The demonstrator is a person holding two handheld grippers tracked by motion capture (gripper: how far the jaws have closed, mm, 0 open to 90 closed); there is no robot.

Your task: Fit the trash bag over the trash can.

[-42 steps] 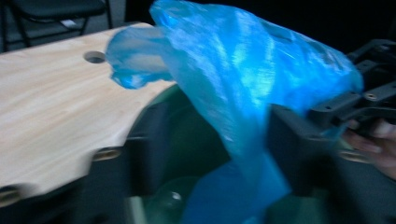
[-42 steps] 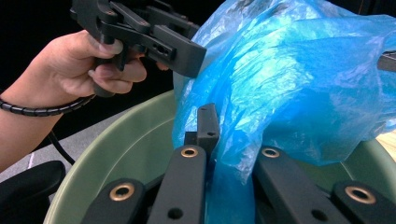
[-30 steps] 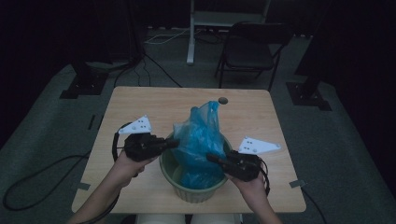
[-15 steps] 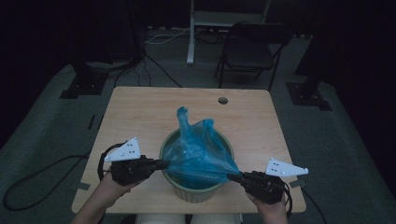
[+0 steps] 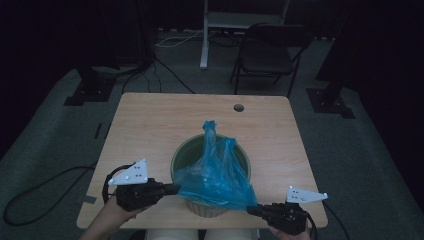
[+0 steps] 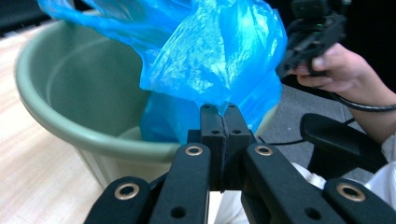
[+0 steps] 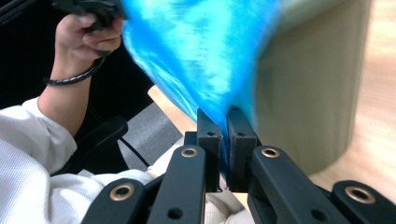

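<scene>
Two claws, left claw (image 5: 172,189) and right claw (image 5: 251,210), clenched on blue plastic bag (image 5: 216,172), stretching its mouth low in frame; still unfitted over green bucket (image 5: 182,155) rim.

Looking down from above and well back onto the table (image 5: 150,125); riding close behind each pair of jaws, both sharing blue bag (image 5: 215,175) and green bucket (image 5: 182,150).
</scene>
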